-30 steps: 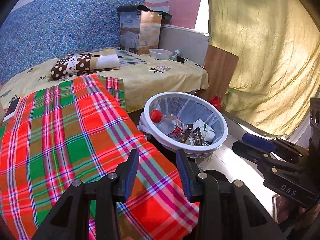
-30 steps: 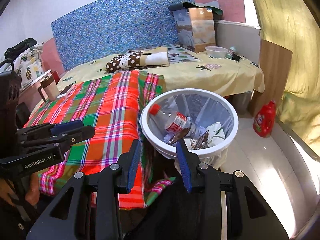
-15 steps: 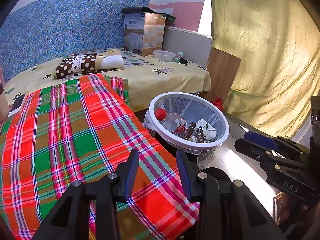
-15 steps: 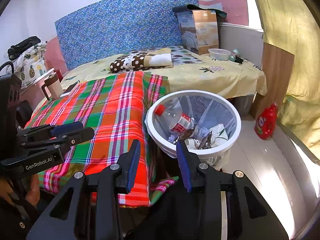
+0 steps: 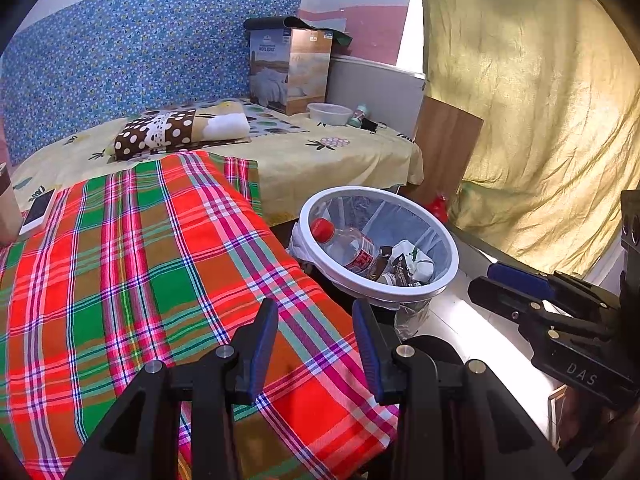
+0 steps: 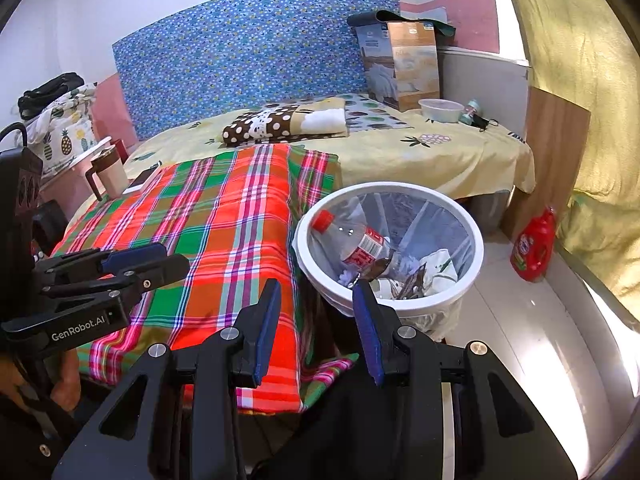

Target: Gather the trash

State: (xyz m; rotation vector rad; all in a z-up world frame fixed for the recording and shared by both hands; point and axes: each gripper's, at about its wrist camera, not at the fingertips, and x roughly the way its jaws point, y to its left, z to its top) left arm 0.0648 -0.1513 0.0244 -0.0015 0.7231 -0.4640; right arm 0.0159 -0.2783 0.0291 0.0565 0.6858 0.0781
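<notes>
A white-rimmed trash bin [image 5: 384,290] [image 6: 418,304] with a clear liner stands on the floor beside the bed. Inside it lie a red-capped plastic bottle [image 5: 352,248] [image 6: 360,245], dark wrappers and crumpled paper [image 5: 416,265] [image 6: 440,273]. My left gripper [image 5: 315,308] [image 6: 174,256] hovers open over the plaid blanket's corner, nothing between its blue pads. To the bin's near side, my right gripper [image 6: 318,292] [image 5: 486,277] is also open and empty. Neither touches the bin.
A red-green plaid blanket [image 5: 132,264] covers the near part of the bed [image 6: 460,160]. A phone [image 5: 38,212], a mug [image 6: 110,170], a cardboard box [image 5: 290,74] and a plastic bowl [image 6: 440,110] are around it. A red detergent bottle [image 6: 534,246] and yellow curtain [image 5: 540,120] stand right.
The left gripper has drawn back slightly, so the bin looks a little smaller in its view. Both grippers keep the same opening and the trash in the bin has not moved.
</notes>
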